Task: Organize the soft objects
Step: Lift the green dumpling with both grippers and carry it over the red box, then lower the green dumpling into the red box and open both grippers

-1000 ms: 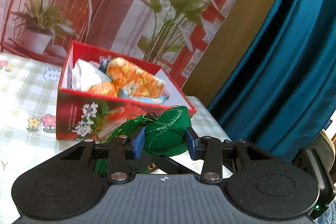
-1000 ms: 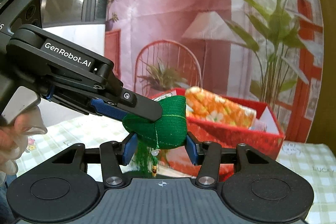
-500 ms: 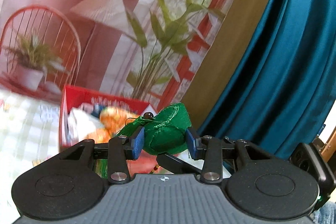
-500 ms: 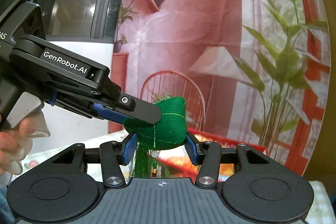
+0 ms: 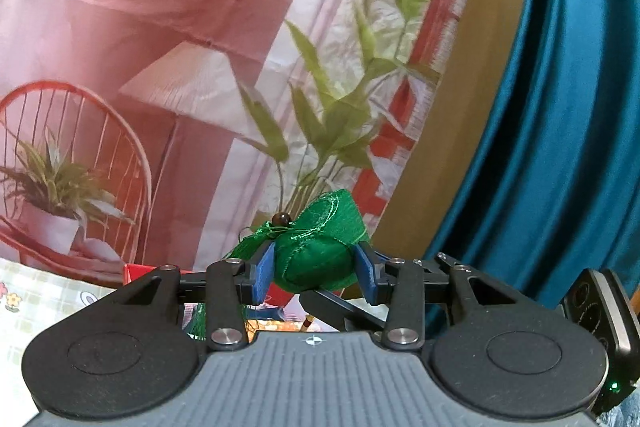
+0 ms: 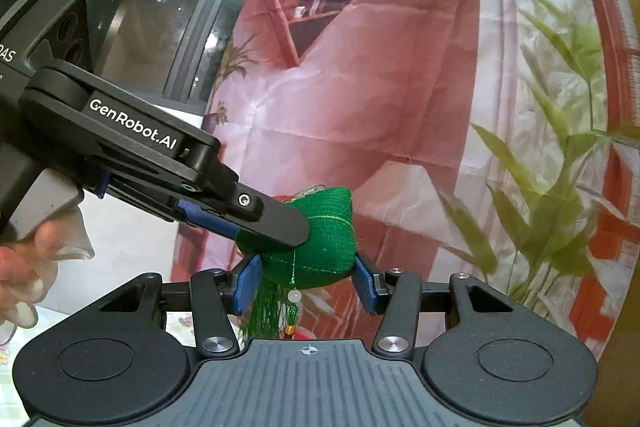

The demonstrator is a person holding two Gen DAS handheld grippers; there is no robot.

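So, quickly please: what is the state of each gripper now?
Left gripper: closed on the green fabric sachet.
Right gripper: closed on the same green fabric sachet, from another side.

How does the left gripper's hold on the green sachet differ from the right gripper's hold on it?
The right gripper takes the green sachet at its lower bulge, just above the tassel; the left gripper bites nearer the beaded, tied corner. In the right wrist view, the left gripper comes in slanting from above, the right from below. Both are shut on the one sachet.
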